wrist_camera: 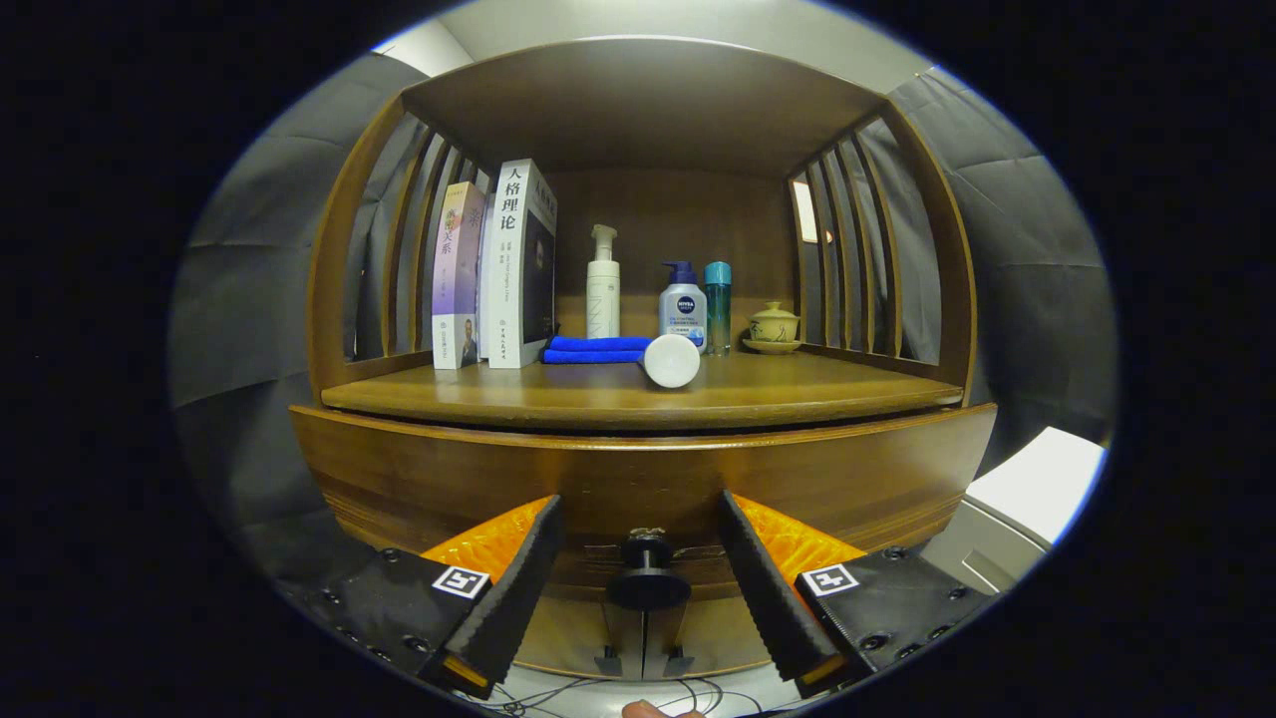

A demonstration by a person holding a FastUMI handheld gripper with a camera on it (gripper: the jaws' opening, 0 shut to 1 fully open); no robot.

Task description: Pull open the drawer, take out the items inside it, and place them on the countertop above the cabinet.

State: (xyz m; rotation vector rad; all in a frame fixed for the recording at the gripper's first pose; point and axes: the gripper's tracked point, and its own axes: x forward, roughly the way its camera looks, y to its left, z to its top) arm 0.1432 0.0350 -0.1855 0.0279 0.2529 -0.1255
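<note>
1. Wooden drawer front [638, 479] sits flush under the worktop [638, 394], its knob [648, 576] between my tongs [646, 588], which stand open, touching nothing.
2. On the worktop beyond: books [498, 269], blue cloth [593, 349], white tube [671, 360], bottles [683, 304]. Emptied or still loaded? I cannot tell.
3. If I grip, I'd centre on the knob's neck, close squarely, then draw straight back.

- dark wooden cabinet [638, 479] fills the middle, slatted sides [857, 249], open shelf on top
- grey cloth wall [249, 299] left and right; pale ceiling [698, 30] up top; white surface [1037, 479] lower right
</note>
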